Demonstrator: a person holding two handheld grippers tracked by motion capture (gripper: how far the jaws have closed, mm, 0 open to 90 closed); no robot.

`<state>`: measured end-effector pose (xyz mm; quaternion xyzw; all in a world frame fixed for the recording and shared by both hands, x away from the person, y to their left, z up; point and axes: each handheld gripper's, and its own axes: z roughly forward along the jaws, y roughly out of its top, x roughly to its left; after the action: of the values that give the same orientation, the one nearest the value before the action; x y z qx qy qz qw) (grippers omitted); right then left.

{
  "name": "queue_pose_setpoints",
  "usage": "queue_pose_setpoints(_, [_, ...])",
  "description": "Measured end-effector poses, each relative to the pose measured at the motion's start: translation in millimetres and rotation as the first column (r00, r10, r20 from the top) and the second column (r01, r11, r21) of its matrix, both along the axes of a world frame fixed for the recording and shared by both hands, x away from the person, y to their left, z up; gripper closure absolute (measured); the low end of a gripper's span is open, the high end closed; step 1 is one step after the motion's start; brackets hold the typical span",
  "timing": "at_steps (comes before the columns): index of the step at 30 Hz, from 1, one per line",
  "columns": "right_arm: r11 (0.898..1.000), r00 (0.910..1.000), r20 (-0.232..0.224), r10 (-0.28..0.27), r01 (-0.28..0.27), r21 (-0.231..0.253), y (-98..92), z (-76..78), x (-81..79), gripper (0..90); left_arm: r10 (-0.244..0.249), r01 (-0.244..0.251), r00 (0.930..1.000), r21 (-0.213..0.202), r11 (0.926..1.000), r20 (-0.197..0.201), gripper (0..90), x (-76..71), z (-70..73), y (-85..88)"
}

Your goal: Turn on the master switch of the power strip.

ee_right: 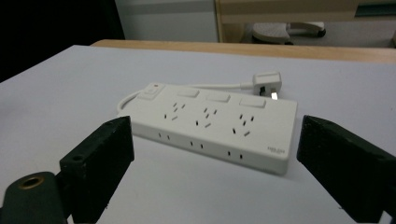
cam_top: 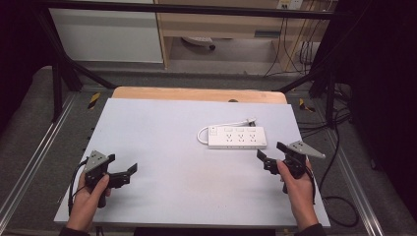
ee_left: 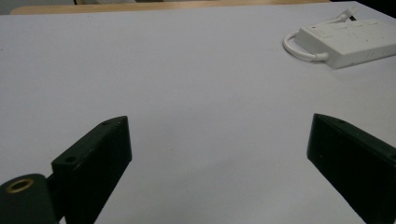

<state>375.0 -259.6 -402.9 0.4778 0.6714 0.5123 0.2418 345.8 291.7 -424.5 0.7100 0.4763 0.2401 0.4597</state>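
Plainly we hold both tongs wide open and empty — the right tongs [cam_top: 272,153] poised just beside the power strip [cam_top: 237,137], which lies flat toward the tabletop's [cam_top: 162,147] far right, and the left tongs [cam_top: 121,167] well apart — probably readying a grasp.

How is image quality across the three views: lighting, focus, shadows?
High view: table evenly lit, surroundings dark. Left gripper view: power strip soft and pale against the table, near jaws dark. Right gripper view: power strip sharp, with a faint shadow beneath.
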Motion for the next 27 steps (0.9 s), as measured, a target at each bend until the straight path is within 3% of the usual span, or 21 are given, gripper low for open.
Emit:
queue_pose_setpoints(6, [1.0, 0.999, 0.044, 0.005, -0.004, -0.009, 13.0, 13.2, 10.8, 13.3, -0.006, 0.006, 1.0, 0.002, 1.0, 0.001, 6.4, -0.1, -1.0, 0.2])
queue_pose_setpoints(15, [0.999, 1.0, 0.006, 0.006, -0.006, 0.037, 28.1, 28.3, 29.8, 7.8, -0.016, 0.016, 0.9999, 0.006, 0.9999, -0.001, 6.4, 1.0, -0.8, -3.1])
queue_pose_setpoints(19, [1.0, 1.0, -0.009, 0.002, -0.002, 0.016, 36.6, 33.7, 39.4, 7.1, -0.02, 0.02, 0.9998, 0.007, 0.9998, 0.001, 6.3, 0.7, -0.6, -3.4])
queue_pose_setpoints(27, [1.0, 0.9998, 0.02, 0.006, -0.006, -0.003, 50.5, 42.4, 54.5, 7.2, -0.023, 0.023, 0.9997, 0.012, 0.9997, -0.004, 6.3, 1.0, -1.0, -3.5])
